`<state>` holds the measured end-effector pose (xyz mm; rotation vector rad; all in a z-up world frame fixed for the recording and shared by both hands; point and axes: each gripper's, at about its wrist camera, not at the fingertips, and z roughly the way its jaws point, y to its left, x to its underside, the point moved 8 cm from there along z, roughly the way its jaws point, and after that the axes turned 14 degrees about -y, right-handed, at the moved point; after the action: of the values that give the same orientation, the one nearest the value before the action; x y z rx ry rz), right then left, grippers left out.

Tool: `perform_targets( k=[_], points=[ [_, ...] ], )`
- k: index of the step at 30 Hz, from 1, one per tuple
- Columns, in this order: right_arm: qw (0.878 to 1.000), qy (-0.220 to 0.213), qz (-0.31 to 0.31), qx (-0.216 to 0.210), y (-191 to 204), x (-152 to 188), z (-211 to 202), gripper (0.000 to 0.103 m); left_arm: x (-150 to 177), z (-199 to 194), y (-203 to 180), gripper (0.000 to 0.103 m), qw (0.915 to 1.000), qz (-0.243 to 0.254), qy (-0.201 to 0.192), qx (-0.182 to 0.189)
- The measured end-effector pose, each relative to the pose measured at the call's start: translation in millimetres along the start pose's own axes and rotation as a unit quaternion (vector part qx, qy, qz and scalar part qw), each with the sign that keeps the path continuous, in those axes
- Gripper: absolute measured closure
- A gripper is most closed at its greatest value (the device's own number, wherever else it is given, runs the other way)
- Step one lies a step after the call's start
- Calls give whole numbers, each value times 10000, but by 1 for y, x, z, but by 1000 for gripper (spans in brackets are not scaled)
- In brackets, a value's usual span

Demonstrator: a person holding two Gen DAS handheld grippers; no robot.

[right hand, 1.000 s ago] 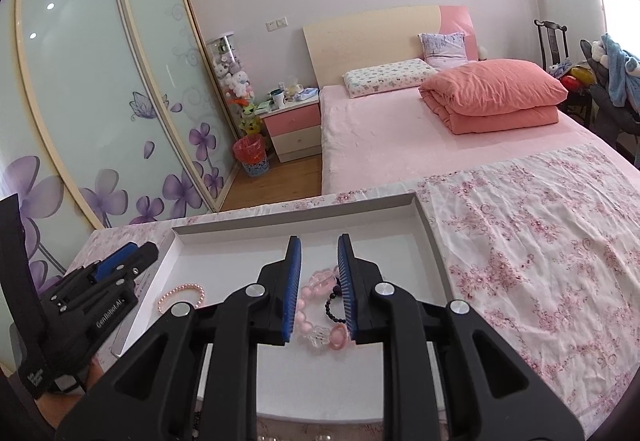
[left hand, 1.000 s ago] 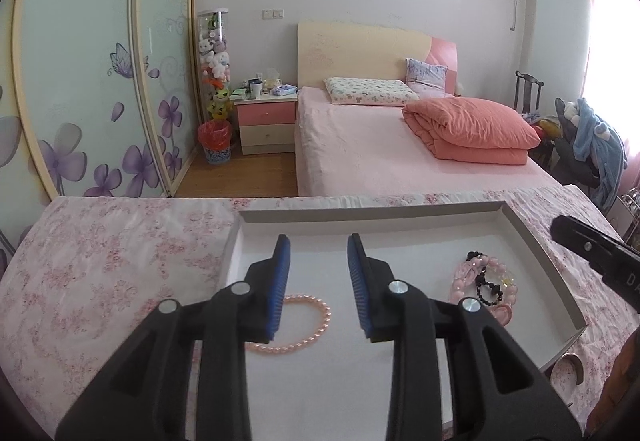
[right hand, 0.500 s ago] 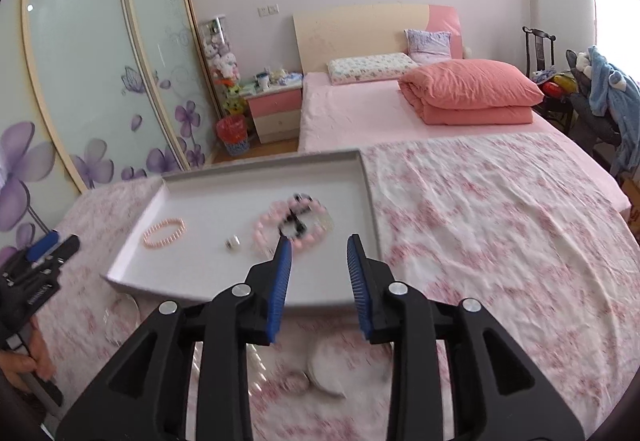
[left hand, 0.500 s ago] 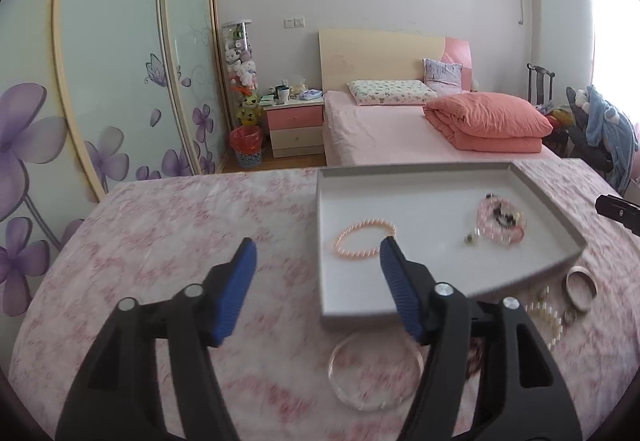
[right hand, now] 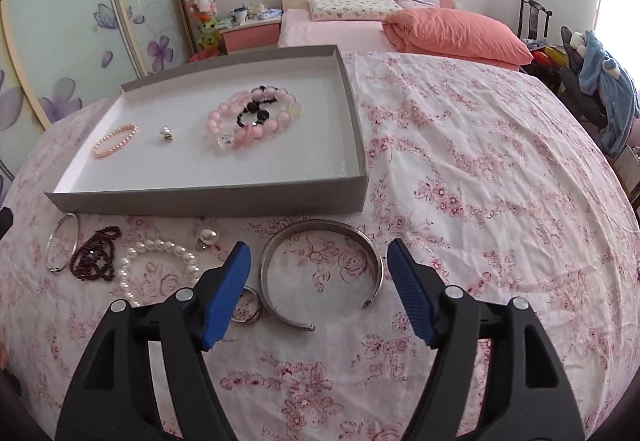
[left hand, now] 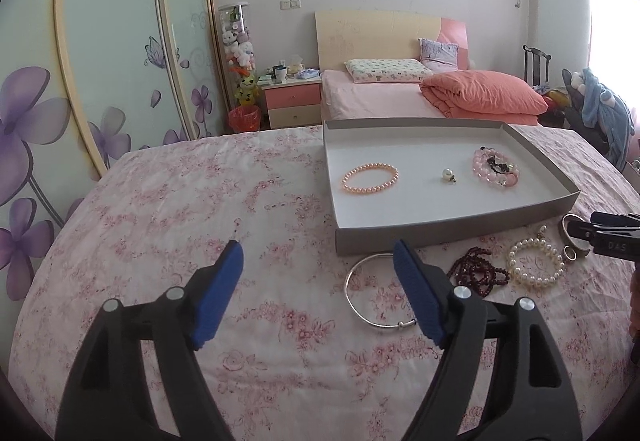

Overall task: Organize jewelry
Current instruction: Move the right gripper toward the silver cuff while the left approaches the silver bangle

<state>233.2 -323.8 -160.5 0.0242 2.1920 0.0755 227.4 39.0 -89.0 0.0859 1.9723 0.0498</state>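
Observation:
A grey tray [right hand: 208, 199] on the floral cloth holds a peach pearl bracelet [right hand: 132, 127], a small pearl charm [right hand: 166, 133] and a pink bead bracelet [right hand: 216, 121]. In front of the tray lie a silver cuff [right hand: 320, 225], a small ring [right hand: 246, 309], a white pearl bracelet [right hand: 152, 247], dark red beads [right hand: 96, 257] and a thin silver bangle [right hand: 50, 247]. My right gripper [right hand: 318, 253] hovers over the cuff with its jaws opening and its pads off it. My left gripper [left hand: 318, 253] is opening over bare cloth, left of the thin bangle [left hand: 349, 293]; nothing is between its fingers.
Behind the table stands a pink bed [left hand: 384, 105] with an orange quilt [left hand: 484, 93]. Sliding wardrobe doors [left hand: 120, 41] fill the left. A chair with clothes [right hand: 600, 89] stands at the right. The cloth runs wide to the right of the tray [left hand: 440, 237].
Both grippers have pulled back from over the tray to the cloth in front of it. Both have opened wide, and the right one has sunk toward the silver cuff.

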Motion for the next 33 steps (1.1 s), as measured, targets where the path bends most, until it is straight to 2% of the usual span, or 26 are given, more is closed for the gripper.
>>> perform_targets(
  k=[10, 14, 20, 33],
  points=[
    [9997, 128, -153, 138, 2, 10, 8, 28, 7, 5, -4, 27, 9999, -36, 139, 6],
    [9997, 121, -17, 222, -7, 10, 5, 35, 10, 7, -3, 27, 9998, -52, 185, -2],
    [9994, 169, 20, 300, -13, 20, -9, 35, 15, 9, -2, 23, 9996, -74, 255, 12],
    [9995, 84, 46, 298, -13, 23, -14, 35, 30, 14, -31, 18, 9975, 168, 588, 359]
  ],
)
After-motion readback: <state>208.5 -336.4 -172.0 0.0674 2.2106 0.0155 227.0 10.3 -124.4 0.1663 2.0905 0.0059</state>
